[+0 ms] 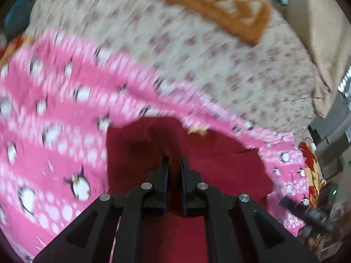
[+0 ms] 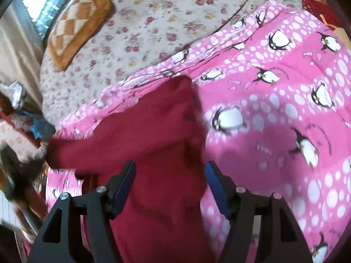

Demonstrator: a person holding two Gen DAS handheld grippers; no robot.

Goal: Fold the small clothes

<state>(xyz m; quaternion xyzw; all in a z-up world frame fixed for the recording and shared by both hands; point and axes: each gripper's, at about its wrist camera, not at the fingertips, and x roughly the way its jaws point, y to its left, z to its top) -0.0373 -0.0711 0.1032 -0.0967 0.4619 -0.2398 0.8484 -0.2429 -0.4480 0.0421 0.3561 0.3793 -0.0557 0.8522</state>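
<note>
The left gripper (image 1: 174, 164) pinches a fold of the dark red garment (image 1: 153, 153) over the pink penguin blanket (image 1: 54, 114) (badly blurred here); only the right wrist view shows the right gripper (image 2: 171, 175) spread open, garment (image 2: 158, 149) between its fingers, unpressed.

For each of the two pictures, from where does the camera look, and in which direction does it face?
Left wrist: on the left gripper, facing down along its fingers, shut on the red garment; only its own black linkage shows.
Right wrist: on the right gripper, facing down along open fingers astride the red garment.
Shared: the garment, pink penguin blanket, floral sheet, orange pillow.
</note>
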